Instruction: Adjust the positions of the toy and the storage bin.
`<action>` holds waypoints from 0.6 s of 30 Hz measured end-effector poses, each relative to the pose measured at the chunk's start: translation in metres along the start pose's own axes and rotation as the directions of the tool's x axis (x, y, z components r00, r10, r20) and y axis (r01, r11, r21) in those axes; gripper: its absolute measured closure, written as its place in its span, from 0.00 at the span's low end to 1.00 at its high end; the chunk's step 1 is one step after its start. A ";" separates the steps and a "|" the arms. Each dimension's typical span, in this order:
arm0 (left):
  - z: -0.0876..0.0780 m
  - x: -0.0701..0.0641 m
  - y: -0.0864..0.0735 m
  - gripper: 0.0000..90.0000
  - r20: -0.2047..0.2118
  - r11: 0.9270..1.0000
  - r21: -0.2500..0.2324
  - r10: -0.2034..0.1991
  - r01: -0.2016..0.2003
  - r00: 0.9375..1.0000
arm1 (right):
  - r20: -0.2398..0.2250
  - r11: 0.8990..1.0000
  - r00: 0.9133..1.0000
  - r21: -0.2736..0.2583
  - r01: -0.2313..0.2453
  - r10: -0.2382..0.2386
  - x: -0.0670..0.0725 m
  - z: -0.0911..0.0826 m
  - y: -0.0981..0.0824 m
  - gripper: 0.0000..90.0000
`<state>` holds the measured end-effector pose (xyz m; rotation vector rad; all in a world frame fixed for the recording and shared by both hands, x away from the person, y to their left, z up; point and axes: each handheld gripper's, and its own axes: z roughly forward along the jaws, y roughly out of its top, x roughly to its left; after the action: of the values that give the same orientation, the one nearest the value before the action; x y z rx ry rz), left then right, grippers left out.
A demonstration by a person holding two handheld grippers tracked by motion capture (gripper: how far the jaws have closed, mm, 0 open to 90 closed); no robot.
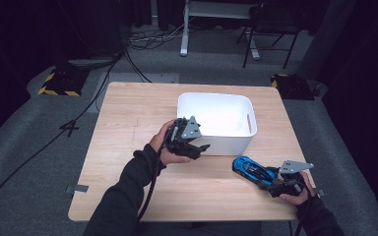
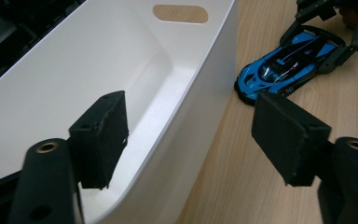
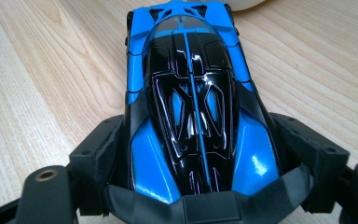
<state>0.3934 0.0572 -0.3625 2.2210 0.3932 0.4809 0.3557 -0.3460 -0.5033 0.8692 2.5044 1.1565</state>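
A blue and black toy car (image 1: pixel 248 167) rests on the wooden table (image 1: pixel 128 147), to the right of the white bin's front corner. My right gripper (image 1: pixel 269 180) is shut on its rear half; in the right gripper view both pads press the car's (image 3: pixel 191 70) sides. My left gripper (image 1: pixel 203 147) is open at the front wall of the white bin (image 1: pixel 216 96). In the left gripper view its jaws (image 2: pixel 191 121) stand wide apart, one over the bin's inside (image 2: pixel 74 70) and one over the table, holding nothing. The car (image 2: pixel 284 63) lies beyond them.
The bin has a handle slot (image 2: pixel 180 13) in its end wall and looks empty. Behind the table are a black chair (image 1: pixel 270 24), a white desk leg (image 1: pixel 184 29), floor cables (image 1: pixel 103 83) and striped stand bases (image 1: pixel 59 83).
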 end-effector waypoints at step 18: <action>-0.036 -0.030 -0.097 0.19 -0.100 0.986 0.120 -0.103 0.114 0.990 | 0.001 1.000 1.000 0.000 -0.001 0.001 0.000 0.000 0.000 0.26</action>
<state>0.3386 0.1286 -0.4221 2.2892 0.6059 0.5151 0.3556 -0.3458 -0.5033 0.8707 2.5037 1.1556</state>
